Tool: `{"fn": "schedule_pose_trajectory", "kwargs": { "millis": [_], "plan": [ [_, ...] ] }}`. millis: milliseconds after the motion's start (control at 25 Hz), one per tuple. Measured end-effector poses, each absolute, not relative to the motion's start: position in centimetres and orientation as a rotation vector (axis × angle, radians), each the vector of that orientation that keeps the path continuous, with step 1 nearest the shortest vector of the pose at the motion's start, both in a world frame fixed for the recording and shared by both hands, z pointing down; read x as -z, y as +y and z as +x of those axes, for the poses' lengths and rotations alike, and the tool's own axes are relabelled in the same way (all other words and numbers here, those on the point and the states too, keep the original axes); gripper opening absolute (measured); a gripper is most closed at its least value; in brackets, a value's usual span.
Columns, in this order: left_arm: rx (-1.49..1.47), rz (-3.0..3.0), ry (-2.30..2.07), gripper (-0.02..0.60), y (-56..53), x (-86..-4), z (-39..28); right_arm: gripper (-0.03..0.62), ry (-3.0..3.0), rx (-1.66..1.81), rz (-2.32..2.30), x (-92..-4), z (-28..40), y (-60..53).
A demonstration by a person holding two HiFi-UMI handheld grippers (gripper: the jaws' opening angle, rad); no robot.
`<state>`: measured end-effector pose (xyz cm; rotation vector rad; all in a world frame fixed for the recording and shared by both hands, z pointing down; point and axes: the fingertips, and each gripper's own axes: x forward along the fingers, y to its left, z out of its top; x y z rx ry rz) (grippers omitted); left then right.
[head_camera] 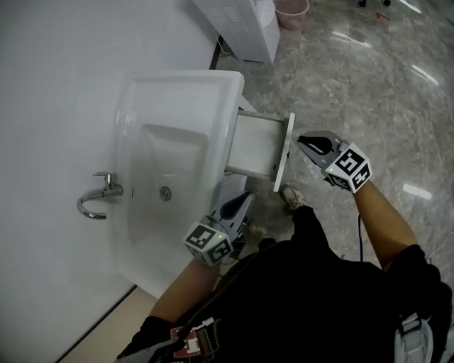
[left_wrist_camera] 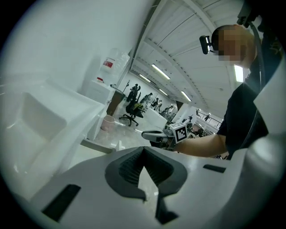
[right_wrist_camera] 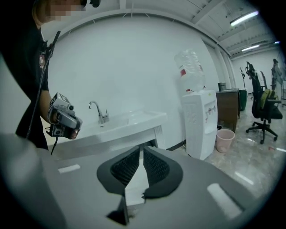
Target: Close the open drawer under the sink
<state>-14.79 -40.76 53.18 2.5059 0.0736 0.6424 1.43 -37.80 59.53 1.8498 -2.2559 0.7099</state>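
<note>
Head view: looked down on a white sink (head_camera: 177, 92) with a faucet (head_camera: 98, 197) at its back edge. Found the drawer (head_camera: 259, 145) pulled out from under the sink's front edge, with its front panel well away from the cabinet. Saw the right tool (head_camera: 306, 142) just beside that front panel, though could not tell whether it touched. Saw the left tool (head_camera: 241, 204) lower, near the sink's front edge, apart from the drawer. Noted a water dispenser (head_camera: 241, 25) and a pink bin (head_camera: 292, 13) on the floor further along the wall.

Left gripper view: found the left tool (left_wrist_camera: 143, 150) with jaw tips together and nothing between them. Beyond it saw the sink (left_wrist_camera: 53, 116) and the right tool (left_wrist_camera: 149, 134).

Right gripper view: found the right tool (right_wrist_camera: 141, 148) closed and empty too. Beyond it saw the sink (right_wrist_camera: 129, 120), the left tool (right_wrist_camera: 67, 120) and an office chair (right_wrist_camera: 263, 107).
</note>
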Motion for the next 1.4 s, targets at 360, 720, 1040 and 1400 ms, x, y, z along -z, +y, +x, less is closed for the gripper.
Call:
{"fn": "schedule_pose_trajectory", "kwargs": {
  "millis": [360,720,1040,1400],
  "plan": [
    [-0.783,2.446,0.128,0.0,-37.8,-60.2,-12.1,0.028,-2.248,-0.68,1.769,-67.8,1.2,-36.3],
    [-0.876,2.411,0.196,0.0,-35.8,-65.9,-10.9,0.072,-2.182,-0.637,1.586,-76.5,-1.1,-35.5],
    [-0.924,2.386,0.246,0.0,-34.3,-69.7,-11.3,0.138,-2.147,-0.589,1.451,-82.5,-3.0,-36.3],
    [-0.95,2.429,0.31,0.0,-34.3,-71.9,-11.8,0.146,-2.108,-0.515,1.39,-86.4,-3.9,-37.8]
  ]
}}
